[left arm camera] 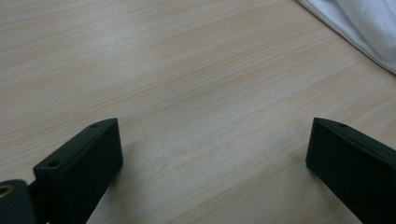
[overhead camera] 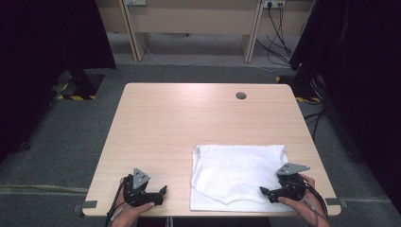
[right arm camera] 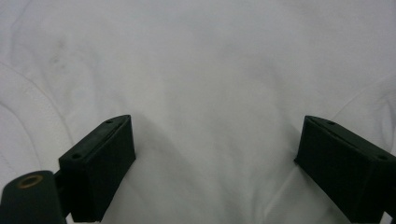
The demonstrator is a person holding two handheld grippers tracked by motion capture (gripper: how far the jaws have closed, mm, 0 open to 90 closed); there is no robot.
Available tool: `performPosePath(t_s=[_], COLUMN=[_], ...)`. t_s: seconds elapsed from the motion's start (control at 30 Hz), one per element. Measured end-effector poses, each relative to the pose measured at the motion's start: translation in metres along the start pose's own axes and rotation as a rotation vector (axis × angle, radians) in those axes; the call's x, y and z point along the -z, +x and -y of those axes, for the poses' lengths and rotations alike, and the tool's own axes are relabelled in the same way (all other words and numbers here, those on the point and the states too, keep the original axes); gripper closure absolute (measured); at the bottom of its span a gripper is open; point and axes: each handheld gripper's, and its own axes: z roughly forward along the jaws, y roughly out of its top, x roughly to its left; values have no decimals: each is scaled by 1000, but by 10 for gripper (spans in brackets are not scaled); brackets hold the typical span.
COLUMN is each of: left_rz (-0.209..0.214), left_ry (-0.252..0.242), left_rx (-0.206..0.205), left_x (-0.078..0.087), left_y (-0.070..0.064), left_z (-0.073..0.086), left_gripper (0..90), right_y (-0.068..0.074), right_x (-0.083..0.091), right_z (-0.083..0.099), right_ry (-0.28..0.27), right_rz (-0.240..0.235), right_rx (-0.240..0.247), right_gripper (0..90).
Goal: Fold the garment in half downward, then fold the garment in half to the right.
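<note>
A light wood table [overhead camera: 189, 137] is seen from above, w/ a round cable hole [overhead camera: 241, 96] near its far edge. A white folded garment [overhead camera: 239, 176] (a T-shirt by the look of it, neckline toward the near edge) is laid flat on the near right part of the table, its near hem close to the table edge.

The left gripper [overhead camera: 162, 191] is held by the left hand [overhead camera: 135, 210] at the near left of the table, over bare wood, apart from the garment, pointed to the right toward it. In the left gripper view the jaws are spread wide w/ nothing between them; bare tabletop [left arm camera: 187, 84] is seen beyond, and a corner of the white cloth [left arm camera: 369, 28] at top right.

The right gripper [overhead camera: 263, 191] is held by the right hand [overhead camera: 302, 201] at the garment's near right corner, pointed left over the cloth. In the right gripper view the jaws are likewise wide apart, nothing gripped, w/ white fabric [right arm camera: 210, 84] beneath and ahead; contact w/ the cloth cannot be judged.

Grey carpet [overhead camera: 71, 137] and desk legs [overhead camera: 135, 38] are seen beyond.
</note>
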Motion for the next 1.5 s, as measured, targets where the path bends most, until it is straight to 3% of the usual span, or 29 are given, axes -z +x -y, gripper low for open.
performPosePath(t_s=[0.47,0.63,0.8,1.5], left_rz=[4,4,3,6], left_ry=[8,6,7,7], left_rx=[-2,-5,-4,-3], left_x=[0,0,0,-1], left_y=[0,1,0,0], left_z=[-1,-1,-1,-1], left_gripper=[27,27,27,27], right_y=[-5,-9,-10,-7], right_x=[2,3,9,12], right_z=[2,2,2,0], right_ry=[-1,-55,-85,-104], right_rz=[4,-15,-10,-5], right_rx=[-5,-65,-79,-70], right_gripper=[104,108,107,94])
